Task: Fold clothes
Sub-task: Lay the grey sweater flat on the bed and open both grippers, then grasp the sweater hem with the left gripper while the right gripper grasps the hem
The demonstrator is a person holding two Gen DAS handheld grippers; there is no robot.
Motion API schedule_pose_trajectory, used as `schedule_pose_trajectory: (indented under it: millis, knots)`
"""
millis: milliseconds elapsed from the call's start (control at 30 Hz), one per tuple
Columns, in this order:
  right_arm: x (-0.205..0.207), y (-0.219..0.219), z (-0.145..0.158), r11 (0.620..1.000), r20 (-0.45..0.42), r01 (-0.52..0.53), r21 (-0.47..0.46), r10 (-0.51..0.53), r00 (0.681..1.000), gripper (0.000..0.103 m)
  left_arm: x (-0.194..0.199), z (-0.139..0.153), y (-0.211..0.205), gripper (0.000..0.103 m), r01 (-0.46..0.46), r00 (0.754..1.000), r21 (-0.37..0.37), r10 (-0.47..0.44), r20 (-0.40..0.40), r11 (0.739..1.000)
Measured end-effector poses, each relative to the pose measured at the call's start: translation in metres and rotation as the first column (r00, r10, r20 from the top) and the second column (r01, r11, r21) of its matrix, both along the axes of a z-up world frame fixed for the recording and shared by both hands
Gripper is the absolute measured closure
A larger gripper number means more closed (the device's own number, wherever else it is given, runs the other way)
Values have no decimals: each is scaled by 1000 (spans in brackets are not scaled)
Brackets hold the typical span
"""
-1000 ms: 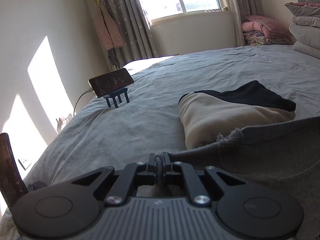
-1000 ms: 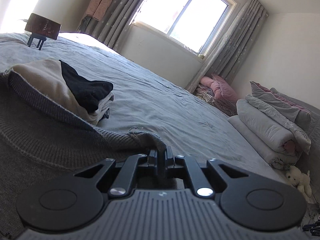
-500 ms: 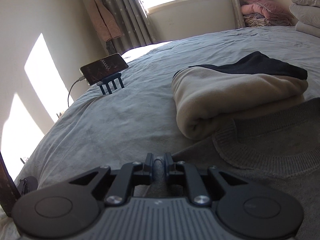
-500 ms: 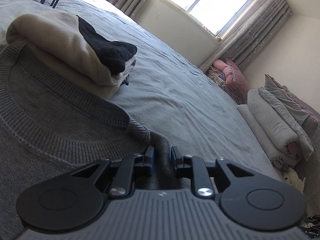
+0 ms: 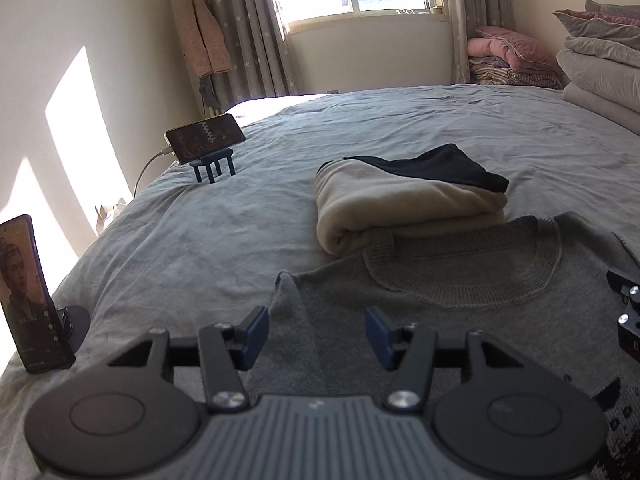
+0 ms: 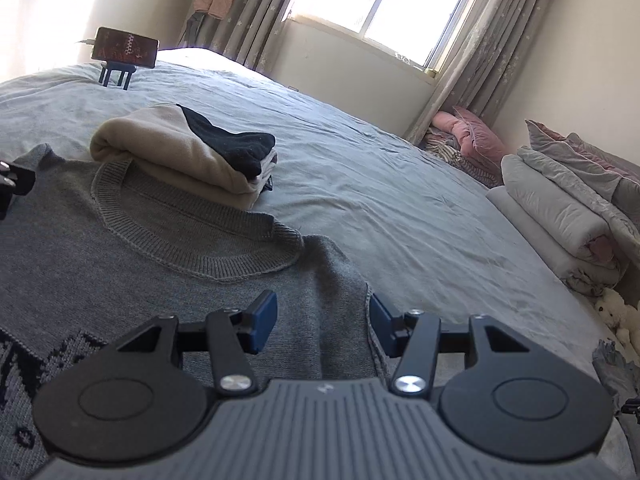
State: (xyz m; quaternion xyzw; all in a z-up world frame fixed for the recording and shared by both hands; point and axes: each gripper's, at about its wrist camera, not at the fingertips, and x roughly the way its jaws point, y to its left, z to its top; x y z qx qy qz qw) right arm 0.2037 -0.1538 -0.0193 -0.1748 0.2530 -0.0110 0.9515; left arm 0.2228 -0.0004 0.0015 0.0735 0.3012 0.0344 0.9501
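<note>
Left wrist view: the left tool (image 5: 316, 334), pinching the grey sweater (image 5: 460, 312) a second ago, has just been opening and is now standing spread, pads clear of the knit. Likewise the right tool (image 6: 322, 322) is standing apart. Both are angling down over the sweater, lying flat on the bed (image 5: 224, 232), collar touching the folded clothes (image 5: 404, 200).

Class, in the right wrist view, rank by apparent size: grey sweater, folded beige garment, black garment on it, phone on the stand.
1. grey sweater, though nearest the camera
2. folded beige garment
3. black garment
4. phone, farthest away, so unsure
</note>
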Motion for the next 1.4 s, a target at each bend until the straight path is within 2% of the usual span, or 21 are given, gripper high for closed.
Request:
schedule_pose_trajectory:
  millis: [67, 133, 200, 267, 333, 467, 600, 733, 867, 1067, 1267, 1400]
  knots:
    - [-10, -4, 1, 992, -32, -56, 114, 60, 998, 48, -18, -4, -5, 47, 54, 999, -50, -54, 3, 997]
    - [-20, -7, -1, 968, -78, -110, 228, 131, 988, 47, -33, -14, -6, 46, 108, 994, -106, -110, -13, 988]
    - [-32, -4, -10, 949, -133, -144, 281, 187, 973, 47, -50, -27, -7, 44, 151, 986, -153, -159, -42, 977]
    - [-50, 4, -22, 959, -162, -160, 236, 201, 966, 47, -68, -40, -5, 43, 175, 981, -177, -186, -48, 968]
    - [-69, 3, -26, 966, -143, -159, 206, 190, 971, 44, -87, -46, 2, 42, 176, 982, -197, -185, -29, 965]
    - [-92, -11, -21, 959, -148, -108, 260, 151, 978, 40, -118, -44, 24, 41, 163, 985, -301, -172, -3, 940]
    - [-110, -23, -21, 959, -145, -81, 272, 124, 982, 39, -144, -41, 28, 38, 169, 985, -279, -173, 11, 945]
    - [-126, -28, -21, 957, -147, -70, 280, 115, 982, 38, -163, -46, 31, 35, 162, 985, -275, -173, -18, 948]
    - [-145, -26, -21, 969, -146, -73, 238, 110, 983, 38, -180, -45, 36, 35, 157, 985, -296, -171, -24, 942]
    - [-173, -33, -23, 966, -151, -61, 252, 101, 983, 38, -213, -45, 44, 35, 187, 978, -314, -205, -24, 931]
    - [-200, -42, -18, 963, -166, -85, 257, 131, 977, 38, -240, -36, 67, 35, 229, 962, -377, -267, -50, 897]
    - [-211, -60, -13, 946, -185, -111, 305, 173, 967, 37, -251, -33, 101, 37, 214, 961, -472, -272, -58, 855]
